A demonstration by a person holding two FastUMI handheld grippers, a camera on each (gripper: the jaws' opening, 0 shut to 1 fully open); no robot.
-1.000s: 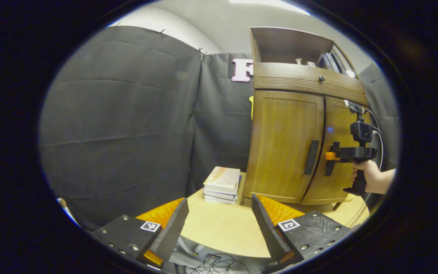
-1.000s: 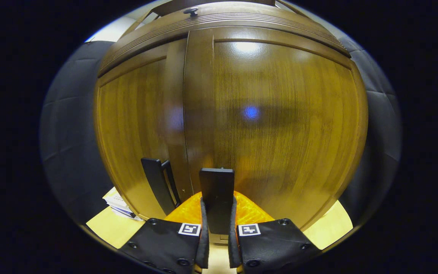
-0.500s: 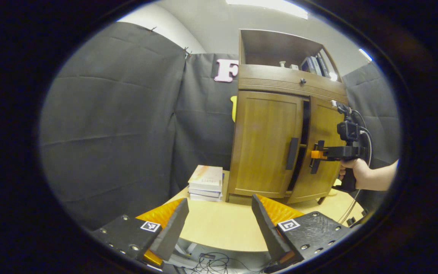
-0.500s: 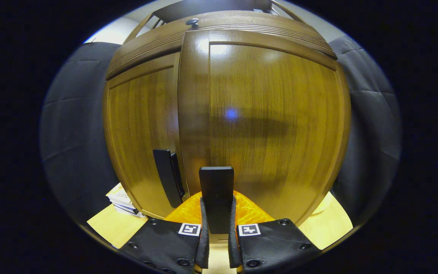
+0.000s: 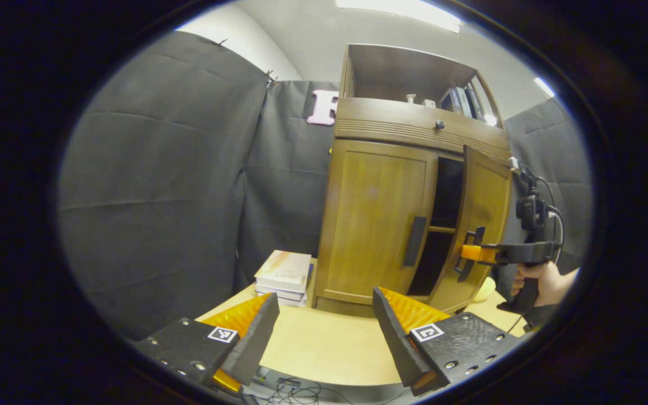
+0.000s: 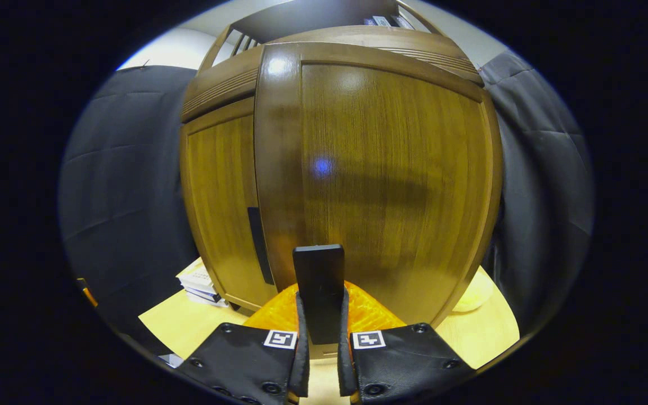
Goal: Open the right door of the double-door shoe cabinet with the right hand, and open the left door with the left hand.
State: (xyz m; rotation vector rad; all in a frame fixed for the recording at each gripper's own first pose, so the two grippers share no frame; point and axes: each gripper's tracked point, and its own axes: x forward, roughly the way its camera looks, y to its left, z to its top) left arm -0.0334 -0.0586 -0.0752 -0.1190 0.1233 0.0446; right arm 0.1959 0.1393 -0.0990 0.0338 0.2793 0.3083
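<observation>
Ahead of the left tool [image 5: 325, 297], in the left gripper view: shoe cabinet [image 5: 414, 121] standing on the tabletop [image 5: 324, 349], well apart from the tool, jaws spread wide and holding nothing. Directly beyond the tool and a little to its right, left door [image 5: 377, 219] shut. Near that door's inner edge, left door handle [image 5: 415, 241], a dark bar up and to the right of the tool's right finger. Long axis of the handle upright, so probably calling for a forward reach with the jaws kept level, to straddle the bar from either side. Farther right, right door [image 5: 484, 214] ajar, with a dark opening between the two doors. At its handle, right tool [image 5: 468, 260], with a hand [image 5: 543, 281] behind on the grip. Left of the cabinet's foot, stack of books [image 5: 283, 273], lying off the likely line of reach.

Close before the right tool, in the right gripper view: right door handle [image 6: 318, 275] clamped between both fingers, jaws narrow on the upright bar, door panel just beyond. Off to the tool's left, left door with its handle seen nearly edge-on.

Judged from this: right door part-way open, wanting a further pull outward and round toward the tool's right, about the hinge edge. Left door untouched, with the left tool the nearer of the two to it and the one the task assigns.
</observation>
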